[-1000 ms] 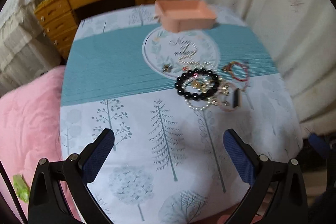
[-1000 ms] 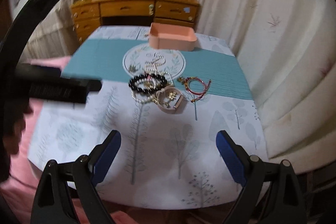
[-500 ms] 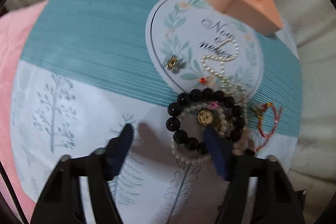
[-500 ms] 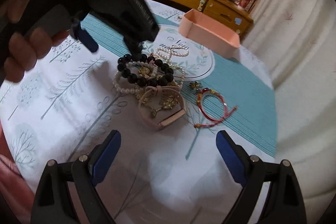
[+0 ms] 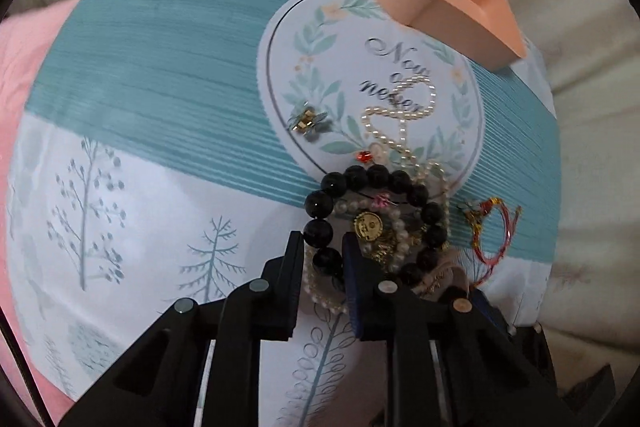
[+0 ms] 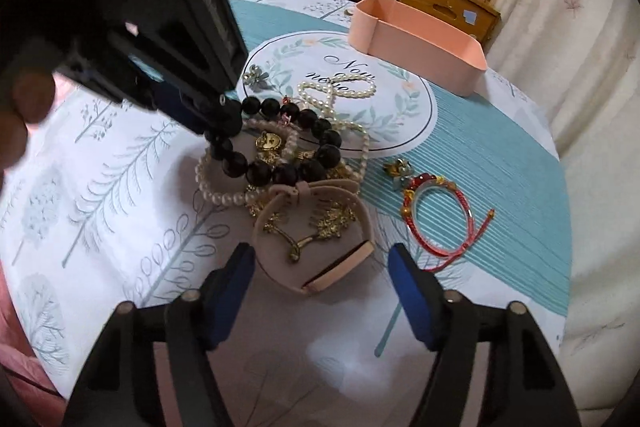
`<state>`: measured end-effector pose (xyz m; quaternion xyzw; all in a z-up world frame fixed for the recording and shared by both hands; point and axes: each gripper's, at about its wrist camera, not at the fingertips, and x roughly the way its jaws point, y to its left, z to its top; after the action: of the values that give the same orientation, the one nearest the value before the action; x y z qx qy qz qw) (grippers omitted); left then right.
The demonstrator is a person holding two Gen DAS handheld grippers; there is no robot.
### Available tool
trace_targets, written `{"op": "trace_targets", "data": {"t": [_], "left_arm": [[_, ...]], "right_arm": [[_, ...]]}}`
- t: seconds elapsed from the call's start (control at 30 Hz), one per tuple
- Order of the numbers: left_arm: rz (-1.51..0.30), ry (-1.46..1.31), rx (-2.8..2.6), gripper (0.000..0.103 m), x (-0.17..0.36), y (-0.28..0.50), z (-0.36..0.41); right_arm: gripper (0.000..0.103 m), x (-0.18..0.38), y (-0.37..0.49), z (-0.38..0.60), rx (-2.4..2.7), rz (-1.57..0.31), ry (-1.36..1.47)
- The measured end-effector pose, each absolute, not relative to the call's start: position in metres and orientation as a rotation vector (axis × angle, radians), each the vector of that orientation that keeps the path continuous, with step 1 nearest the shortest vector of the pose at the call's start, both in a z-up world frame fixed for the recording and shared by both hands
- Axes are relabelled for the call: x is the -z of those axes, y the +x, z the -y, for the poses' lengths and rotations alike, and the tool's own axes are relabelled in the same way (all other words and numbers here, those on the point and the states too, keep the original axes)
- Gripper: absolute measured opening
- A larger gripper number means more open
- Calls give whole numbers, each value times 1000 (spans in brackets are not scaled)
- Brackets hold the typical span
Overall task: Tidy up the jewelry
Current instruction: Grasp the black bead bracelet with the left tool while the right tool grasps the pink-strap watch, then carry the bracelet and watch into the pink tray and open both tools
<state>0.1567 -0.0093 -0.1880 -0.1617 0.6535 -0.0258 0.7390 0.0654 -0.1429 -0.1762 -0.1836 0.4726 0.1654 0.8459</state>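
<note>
Right now your left gripper (image 5: 322, 259) is closing its fingers around the black bead bracelet (image 5: 324, 203) on the tabletop (image 5: 132, 227). Your right gripper (image 6: 322, 267) is narrowing around the pink hair claw (image 6: 348, 259), not yet touching. Beyond lie the pearl necklace (image 6: 340, 91) and pink tray (image 6: 420, 47).

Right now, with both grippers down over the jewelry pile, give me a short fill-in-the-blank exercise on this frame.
1. The left gripper is closing on the ____ bead bracelet.
2. The right gripper, jaws closing but not yet touching, straddles the beige ____.
3. The red cord bracelet lies on the ____ stripe of the tablecloth.

Missing words: black; hair claw clip; teal
</note>
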Motion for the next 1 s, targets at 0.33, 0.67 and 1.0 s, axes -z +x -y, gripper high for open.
{"op": "trace_targets", "data": {"t": [0.33,0.67,1.0], "left_arm": [[-1398,-252,188,12,104,172,10],[-1358,-119,306,12,9,224,17],[-1132,-284,401,13,-30,302,21]], "right_arm": [[51,170,71,144,-345,-1035,-351],[52,93,110,165,-262,-910,-196],[52,32,202,183,-208,-668,-163]]}}
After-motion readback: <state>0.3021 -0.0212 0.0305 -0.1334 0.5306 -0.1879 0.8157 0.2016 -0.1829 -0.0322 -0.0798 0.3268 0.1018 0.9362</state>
